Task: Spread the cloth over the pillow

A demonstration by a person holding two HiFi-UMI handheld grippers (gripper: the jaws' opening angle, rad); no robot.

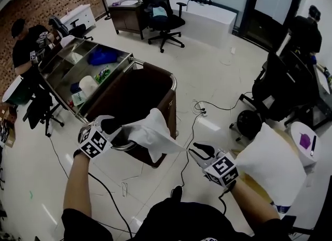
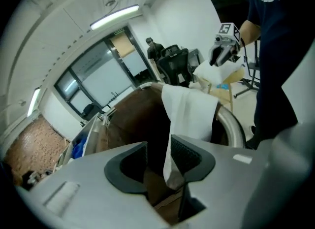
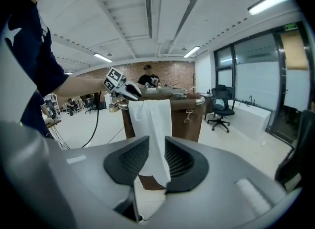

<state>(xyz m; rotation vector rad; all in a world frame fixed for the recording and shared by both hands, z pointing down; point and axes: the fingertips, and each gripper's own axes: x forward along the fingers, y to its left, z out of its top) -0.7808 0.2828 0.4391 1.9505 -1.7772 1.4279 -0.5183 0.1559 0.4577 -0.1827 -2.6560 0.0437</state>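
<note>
White limp cloth [image 1: 153, 133] drapes over the tube-rimmed hamper [image 1: 166, 105], jaws of left gripper [image 1: 119, 135] and right gripper [image 1: 199, 152] apart.

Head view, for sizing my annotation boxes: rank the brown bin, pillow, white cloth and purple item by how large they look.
1. brown bin
2. pillow, though it may lie nearer the camera
3. white cloth
4. purple item, clearly smallest
</note>
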